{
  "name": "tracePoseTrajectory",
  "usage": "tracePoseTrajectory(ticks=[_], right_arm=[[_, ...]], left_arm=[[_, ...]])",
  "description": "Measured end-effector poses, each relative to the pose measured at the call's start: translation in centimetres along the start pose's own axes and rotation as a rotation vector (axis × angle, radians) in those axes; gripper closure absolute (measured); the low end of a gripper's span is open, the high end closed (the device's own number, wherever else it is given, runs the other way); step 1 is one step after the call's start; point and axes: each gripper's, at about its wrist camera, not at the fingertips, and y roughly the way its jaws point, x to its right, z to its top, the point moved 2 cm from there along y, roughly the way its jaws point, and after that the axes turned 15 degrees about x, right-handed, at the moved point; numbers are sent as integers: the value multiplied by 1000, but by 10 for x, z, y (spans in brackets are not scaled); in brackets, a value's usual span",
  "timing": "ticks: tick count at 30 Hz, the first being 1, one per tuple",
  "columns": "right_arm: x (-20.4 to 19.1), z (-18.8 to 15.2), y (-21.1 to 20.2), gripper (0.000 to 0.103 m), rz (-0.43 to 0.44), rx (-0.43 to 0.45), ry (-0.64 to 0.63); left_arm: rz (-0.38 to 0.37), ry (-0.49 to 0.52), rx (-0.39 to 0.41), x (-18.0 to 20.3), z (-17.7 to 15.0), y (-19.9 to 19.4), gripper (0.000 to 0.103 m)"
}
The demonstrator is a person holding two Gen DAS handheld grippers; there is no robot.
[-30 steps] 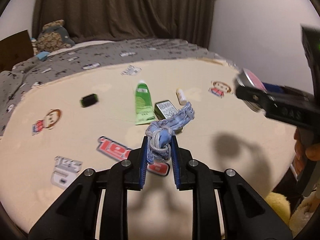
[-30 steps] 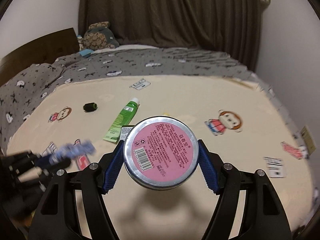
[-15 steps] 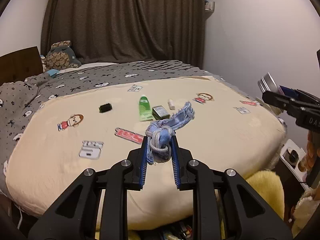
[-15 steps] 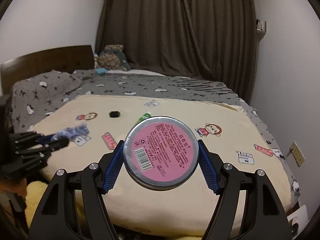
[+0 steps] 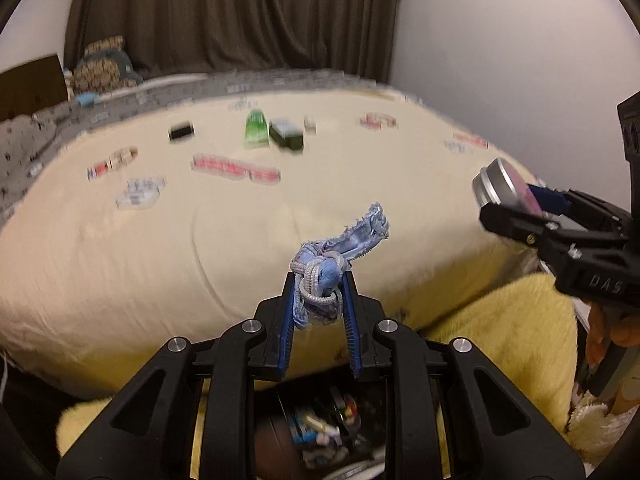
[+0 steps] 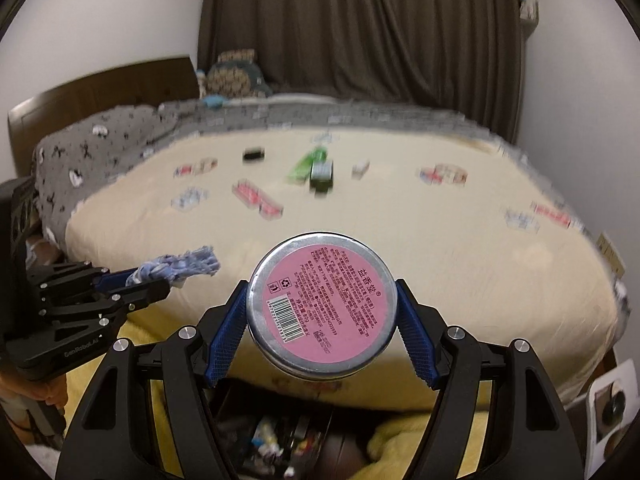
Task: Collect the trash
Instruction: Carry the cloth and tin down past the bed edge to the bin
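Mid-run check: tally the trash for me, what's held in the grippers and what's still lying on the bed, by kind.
Held, blue knotted cloth in the left gripper: 1
Held, round tin in the right gripper: 1
On bed, green tube: 1
On bed, dark box: 1
On bed, black item: 1
On bed, small white item: 1
Total: 6

Bare cream bedspread ahead lies open; green tube and dark box crowd its far part.
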Motion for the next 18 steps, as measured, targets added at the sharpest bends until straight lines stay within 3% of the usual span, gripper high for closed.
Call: tracePoseTrajectory(ticks=[11, 18], right_arm=[[-2, -83, 40, 32, -8, -240, 31], [-11, -130, 67, 32, 34, -399, 66]], left_arm=[[3, -42, -235, -12, -86, 37, 82], [-30, -85, -383, -14, -127, 62, 82]])
